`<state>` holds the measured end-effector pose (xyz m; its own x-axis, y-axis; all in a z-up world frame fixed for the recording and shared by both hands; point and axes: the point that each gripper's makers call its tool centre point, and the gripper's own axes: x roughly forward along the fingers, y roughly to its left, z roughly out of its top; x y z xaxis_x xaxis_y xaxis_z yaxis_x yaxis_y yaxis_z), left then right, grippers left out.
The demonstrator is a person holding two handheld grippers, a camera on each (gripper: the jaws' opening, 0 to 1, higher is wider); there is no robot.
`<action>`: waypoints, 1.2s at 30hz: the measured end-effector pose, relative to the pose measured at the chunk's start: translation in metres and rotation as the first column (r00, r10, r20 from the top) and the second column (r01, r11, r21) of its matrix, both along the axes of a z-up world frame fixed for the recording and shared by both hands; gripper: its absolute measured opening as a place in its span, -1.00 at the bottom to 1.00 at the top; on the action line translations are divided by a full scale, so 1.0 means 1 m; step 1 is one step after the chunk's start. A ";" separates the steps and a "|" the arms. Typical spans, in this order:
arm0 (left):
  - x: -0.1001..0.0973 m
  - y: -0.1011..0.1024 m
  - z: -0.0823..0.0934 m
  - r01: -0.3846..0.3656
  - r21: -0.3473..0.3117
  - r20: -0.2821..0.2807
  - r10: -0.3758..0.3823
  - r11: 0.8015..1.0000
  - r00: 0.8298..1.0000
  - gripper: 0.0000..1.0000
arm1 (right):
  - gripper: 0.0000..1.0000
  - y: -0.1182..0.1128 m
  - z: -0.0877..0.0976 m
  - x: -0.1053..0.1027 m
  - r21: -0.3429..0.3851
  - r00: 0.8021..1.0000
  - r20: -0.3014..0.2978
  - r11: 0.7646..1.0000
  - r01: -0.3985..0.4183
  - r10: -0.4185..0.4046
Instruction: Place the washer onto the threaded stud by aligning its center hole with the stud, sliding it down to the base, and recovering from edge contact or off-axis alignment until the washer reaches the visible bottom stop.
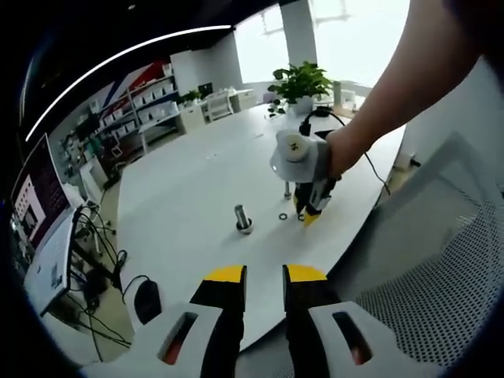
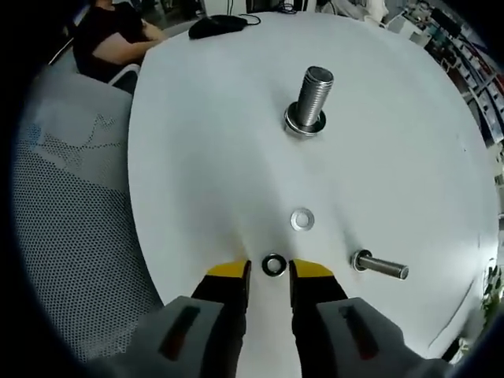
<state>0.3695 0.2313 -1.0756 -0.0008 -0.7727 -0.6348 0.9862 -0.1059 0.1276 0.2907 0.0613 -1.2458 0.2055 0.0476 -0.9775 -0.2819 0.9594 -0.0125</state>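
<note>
A thick threaded stud [image 2: 309, 101] stands upright on the white round table [image 2: 197, 157], with a silver ring around its base. A dark washer [image 2: 273, 264] lies flat on the table between the yellow tips of my right gripper [image 2: 270, 272], which is open and not touching it. A silver washer [image 2: 302, 220] lies just beyond. In the left gripper view the stud [image 1: 242, 218] stands mid-table and the dark washer [image 1: 283, 216] lies to its right. The right gripper [image 1: 309, 214] points down at the table beside that washer. My left gripper [image 1: 265, 276] hovers open and empty near the table edge.
A thinner bolt [image 2: 380, 266] stands right of the right gripper's tips. A grey mesh chair [image 2: 71, 236] is at the table's edge, and a seated person [image 2: 110, 31] is at the far side. A potted plant [image 1: 299, 83] stands far across the table. Cables and a monitor [image 1: 39, 205] are at the left.
</note>
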 end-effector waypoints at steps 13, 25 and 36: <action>-0.001 0.002 -0.004 0.007 0.026 0.006 -0.007 1.000 1.000 -0.69 | -0.68 -0.003 -0.001 0.001 -0.014 1.000 -0.016 1.000 -0.025 0.025; 0.004 0.003 -0.009 -0.015 0.046 0.014 0.014 0.999 1.000 -0.70 | -0.70 -0.002 0.002 0.004 -0.032 0.998 -0.059 0.999 -0.041 0.039; 0.004 0.003 -0.008 -0.015 0.040 0.015 0.014 0.999 1.000 -0.70 | -0.71 -0.001 0.005 0.000 -0.029 0.999 0.038 0.999 0.036 -0.035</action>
